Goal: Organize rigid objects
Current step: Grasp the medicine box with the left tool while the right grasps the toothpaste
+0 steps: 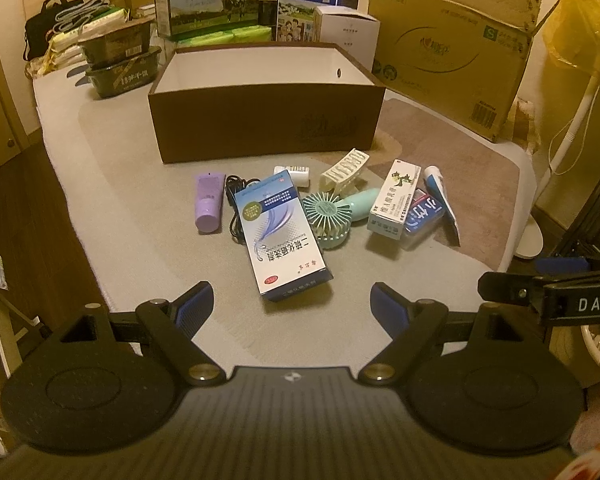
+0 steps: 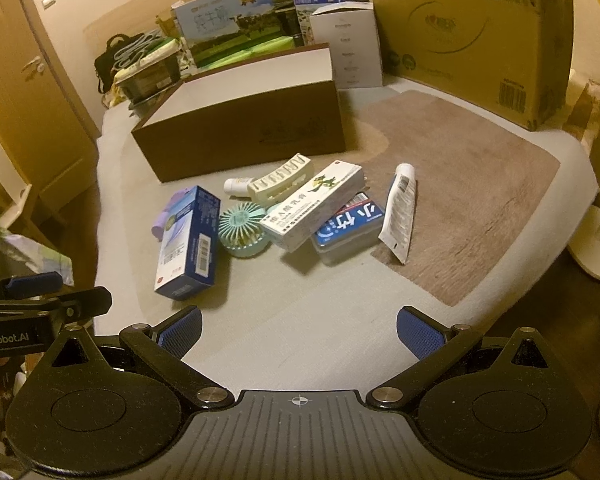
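Grey-green cloth with a brown patch covers the table [image 1: 132,184], whose far edge is lined with milk cartons and a large corrugated cardboard carton [image 1: 452,44]. Toward the far edge, an open brown cardboard box with a white interior [image 1: 260,120] stands upright, nothing visible inside it. Just in front of it, near the table's middle, lies a cluster of items: a lilac plastic tube [image 1: 209,208], a black coiled cable [image 1: 236,200], a blue-and-white rectangular medicine carton [image 1: 282,236], a mint-green handheld fan [image 1: 328,216], a cream plastic hair claw [image 1: 345,172], a small white bottle [image 1: 294,174], a long white ointment carton [image 1: 396,200] resting on a blue-labelled clear plastic case [image 1: 422,216], and a white-and-blue squeeze tube [image 1: 440,200]. Left tongs [image 1: 292,300] and right tongs [image 2: 299,330] hover at the near edge, both spread wide and gripping nothing, their blue pads [image 2: 420,336] apart.
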`<control>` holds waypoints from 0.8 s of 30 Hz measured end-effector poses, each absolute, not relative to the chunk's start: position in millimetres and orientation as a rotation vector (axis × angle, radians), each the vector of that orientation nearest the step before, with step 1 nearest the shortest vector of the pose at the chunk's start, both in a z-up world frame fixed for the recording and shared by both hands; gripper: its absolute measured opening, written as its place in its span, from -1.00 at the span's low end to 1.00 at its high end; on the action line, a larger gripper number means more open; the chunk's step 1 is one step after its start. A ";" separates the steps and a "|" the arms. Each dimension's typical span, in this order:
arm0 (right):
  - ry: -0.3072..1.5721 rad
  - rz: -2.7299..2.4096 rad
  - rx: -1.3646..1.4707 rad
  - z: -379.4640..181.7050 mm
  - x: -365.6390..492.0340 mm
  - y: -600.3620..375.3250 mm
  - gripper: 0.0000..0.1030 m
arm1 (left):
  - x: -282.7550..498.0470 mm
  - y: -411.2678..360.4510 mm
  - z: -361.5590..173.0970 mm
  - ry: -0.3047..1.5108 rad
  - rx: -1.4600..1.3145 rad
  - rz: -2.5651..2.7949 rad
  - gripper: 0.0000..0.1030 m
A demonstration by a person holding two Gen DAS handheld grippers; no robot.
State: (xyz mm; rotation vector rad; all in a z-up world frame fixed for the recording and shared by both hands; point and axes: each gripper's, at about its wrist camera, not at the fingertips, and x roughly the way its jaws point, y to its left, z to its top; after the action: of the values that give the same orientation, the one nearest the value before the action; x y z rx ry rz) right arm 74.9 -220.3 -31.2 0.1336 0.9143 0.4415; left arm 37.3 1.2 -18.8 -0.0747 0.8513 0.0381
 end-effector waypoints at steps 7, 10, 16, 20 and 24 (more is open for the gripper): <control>0.922 0.436 0.170 -42.6 92.2 -224.1 1.00 | 57.3 7.3 -30.9 0.877 -0.096 0.048 0.64; 0.920 0.439 0.177 -46.0 100.0 -221.4 0.99 | 66.3 10.5 -35.8 0.886 -0.105 0.055 0.64; 0.925 0.434 0.178 -53.3 115.2 -213.8 0.99 | 83.0 15.4 -44.5 0.896 -0.109 0.067 0.64; 0.926 0.417 0.183 -60.0 126.7 -215.5 0.99 | 95.3 18.6 -50.8 0.902 -0.112 0.070 0.64; 0.923 0.391 0.175 -67.4 138.4 -221.5 0.99 | 108.3 19.8 -58.3 0.907 -0.114 0.072 0.64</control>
State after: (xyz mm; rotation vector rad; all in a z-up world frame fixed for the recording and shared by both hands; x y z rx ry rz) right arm 138.4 -221.5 -67.4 0.1749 0.9235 0.3906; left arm 108.3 19.8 -58.3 -0.1140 0.9066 0.0720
